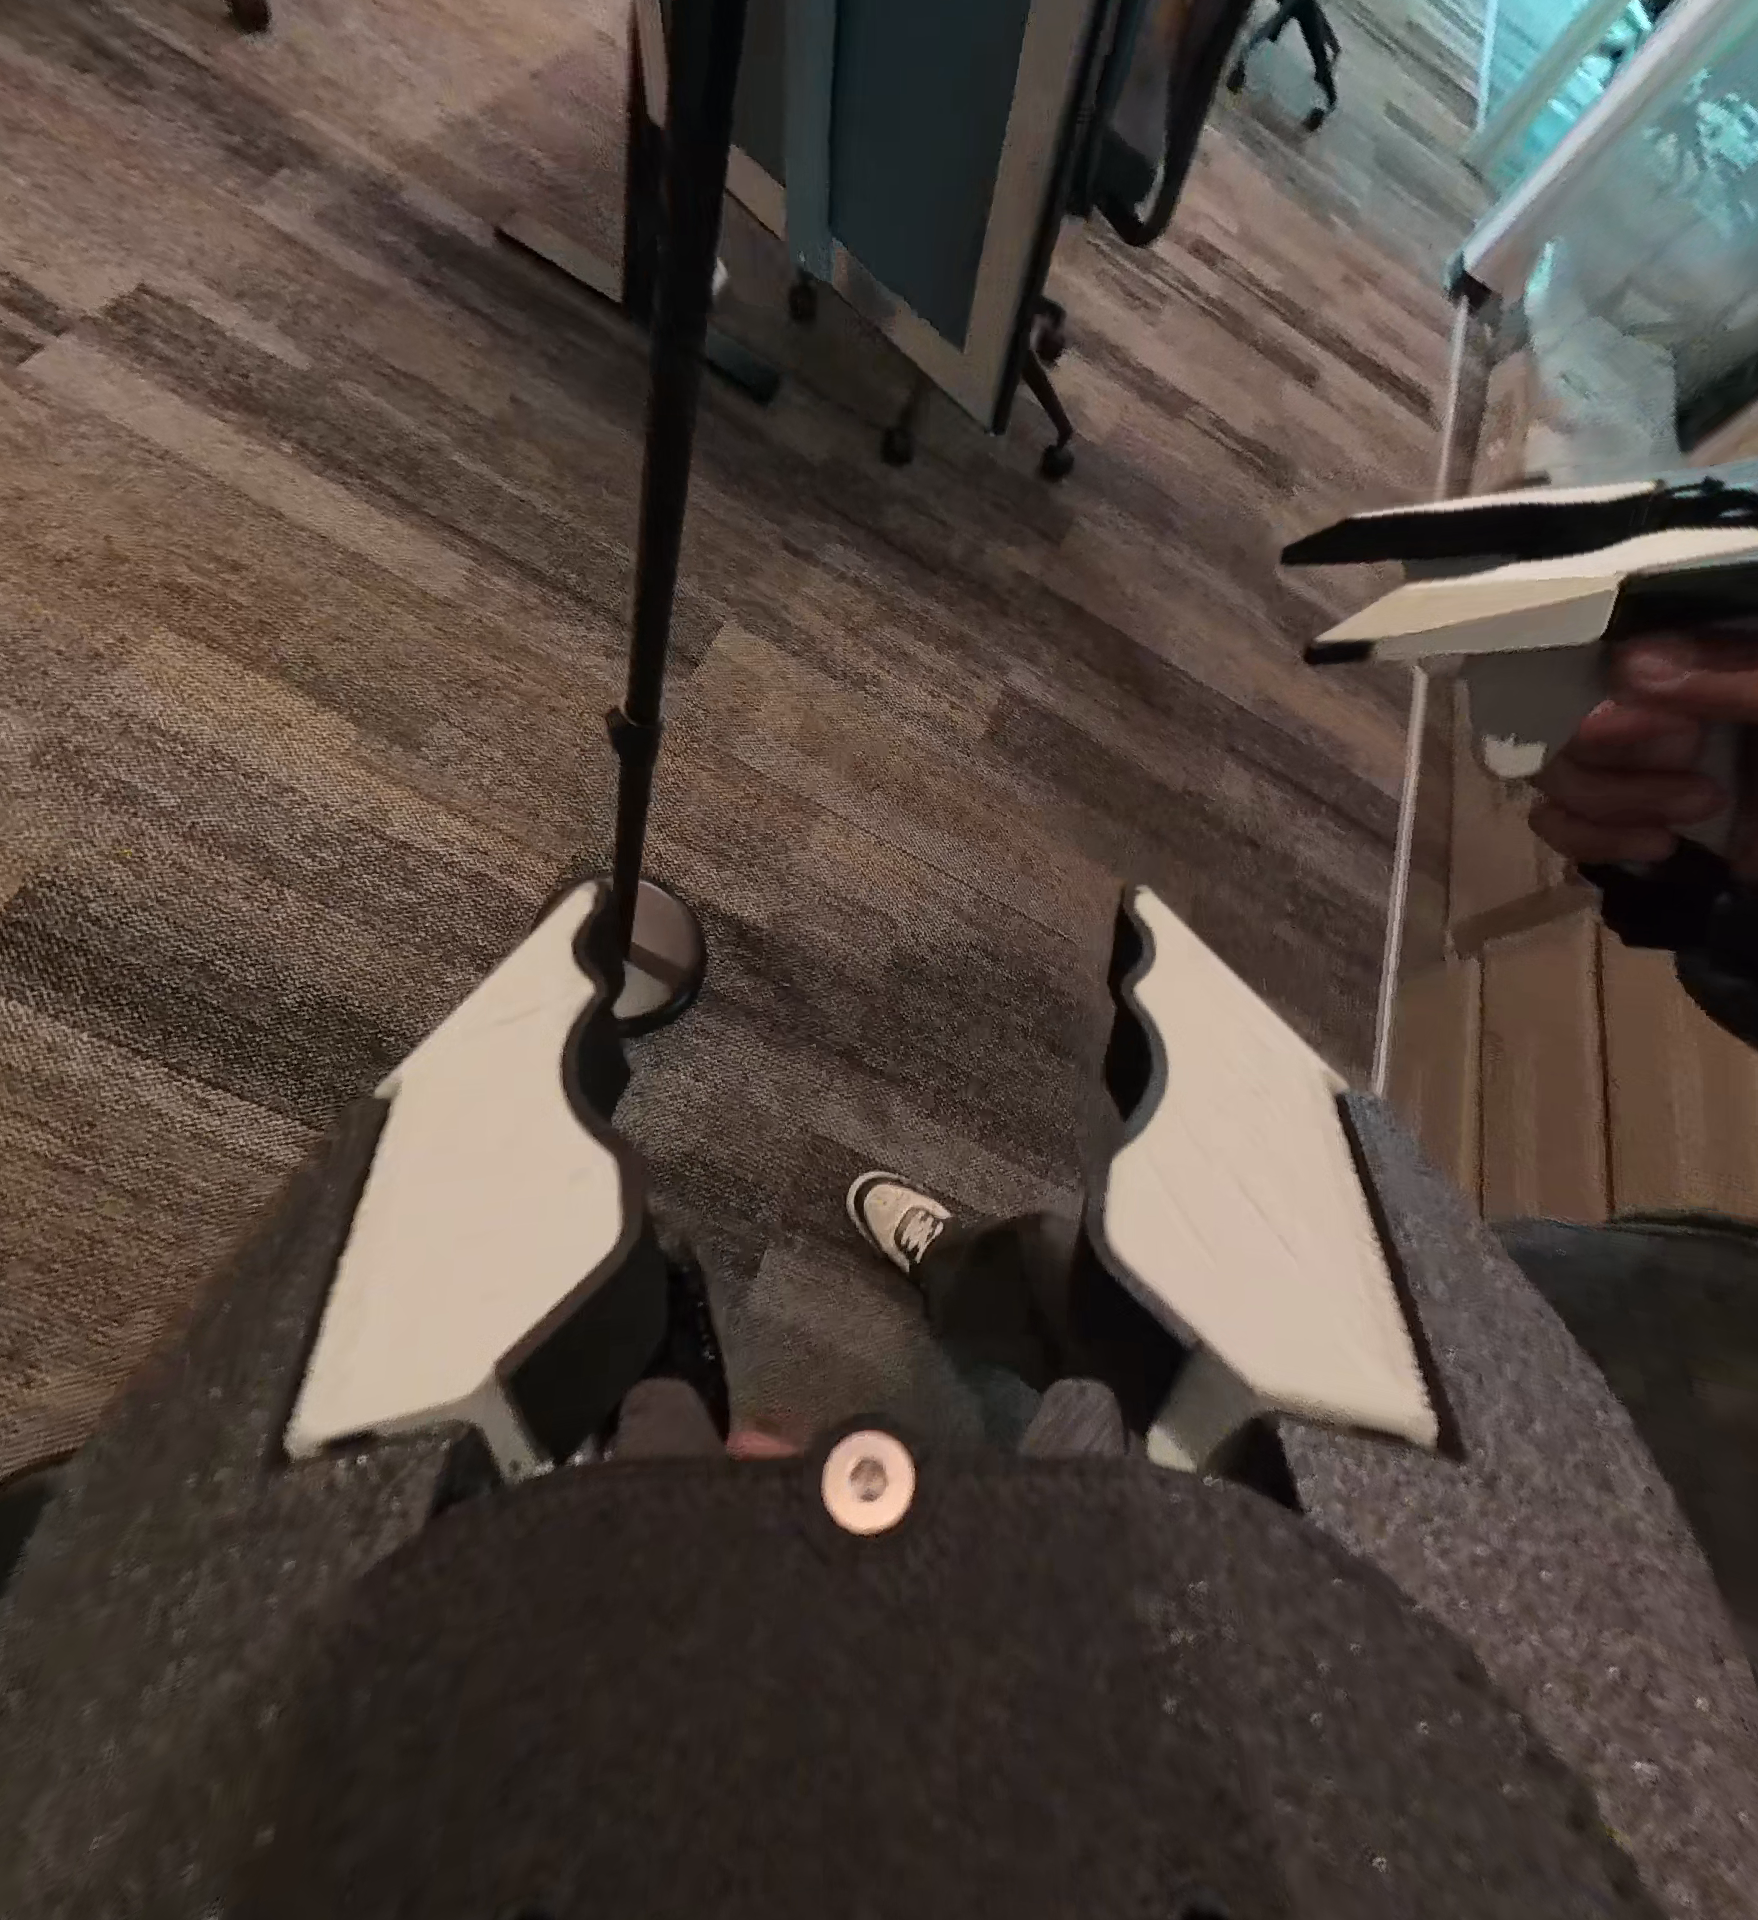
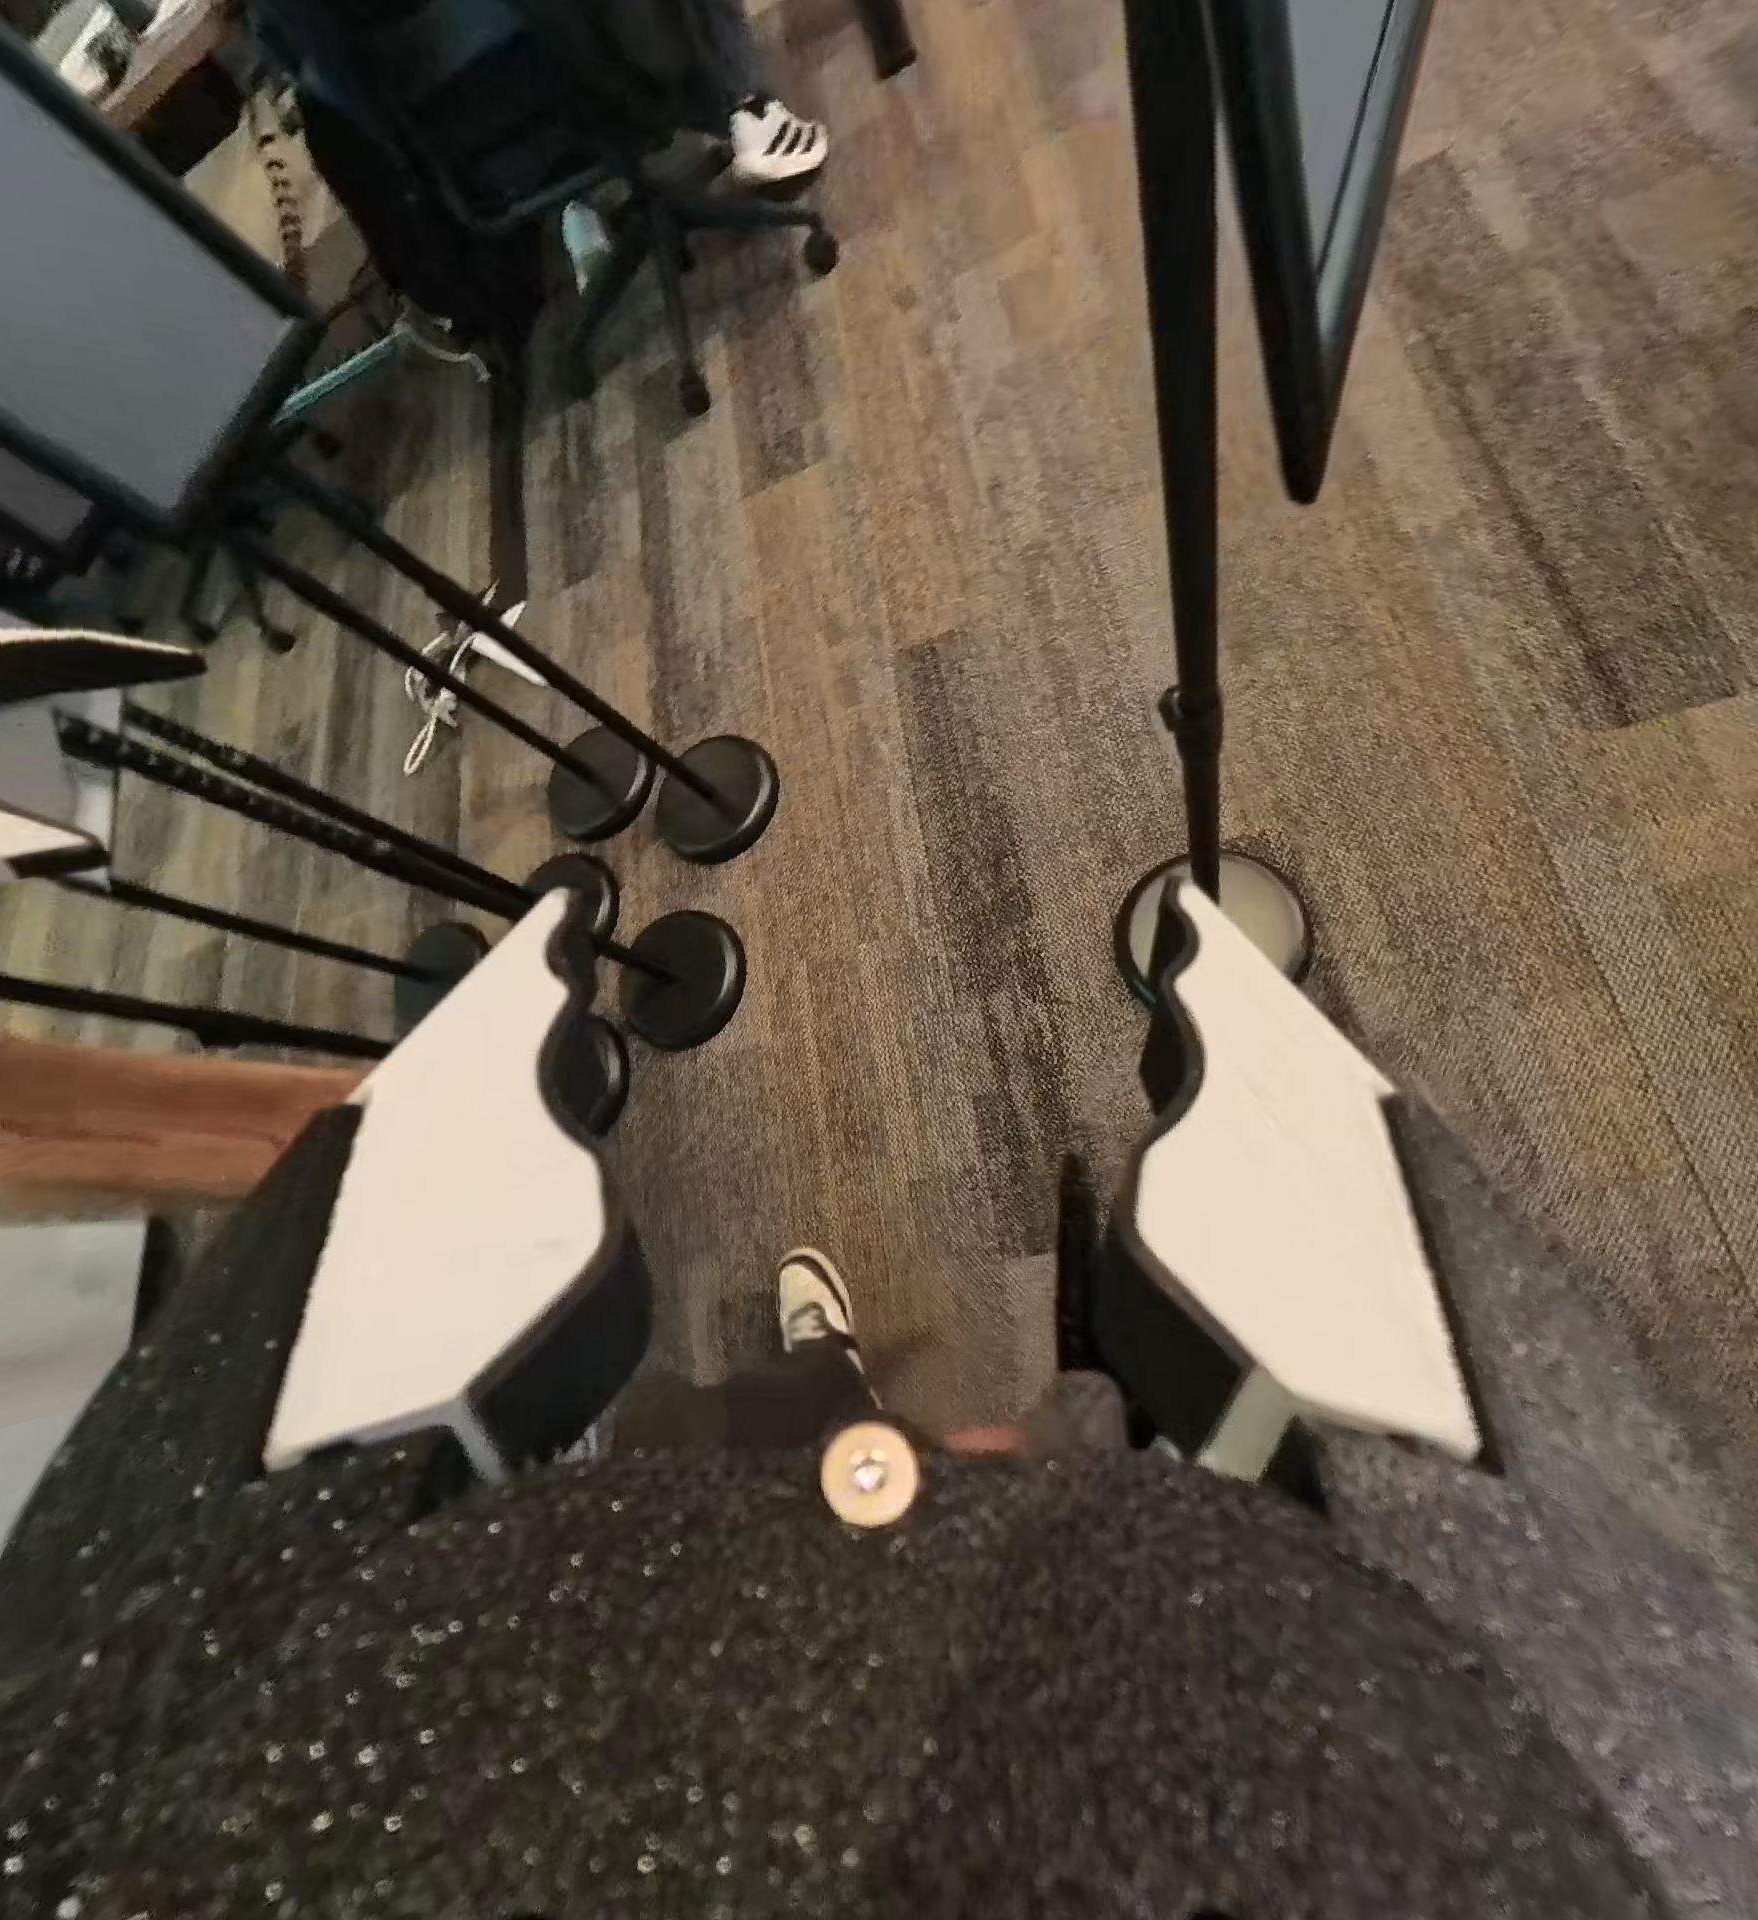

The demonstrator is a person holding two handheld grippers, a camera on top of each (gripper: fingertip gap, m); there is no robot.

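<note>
We see the left gripper with smooth, matt white plastic fingers edged by black rubbery pads, seated in a coarse, speckled dark grey body bearing one shiny metal screw. The right gripper shows the same finishes; its body glitters with pale flecks around a bright metal screw. Beneath both tools lies rough, woven carpet in grey-brown blocks. Ahead of the left fingers rises a matt black pole from a smooth base. Left of the right gripper stand satin black round bases and matt wood-grain flooring.
</note>
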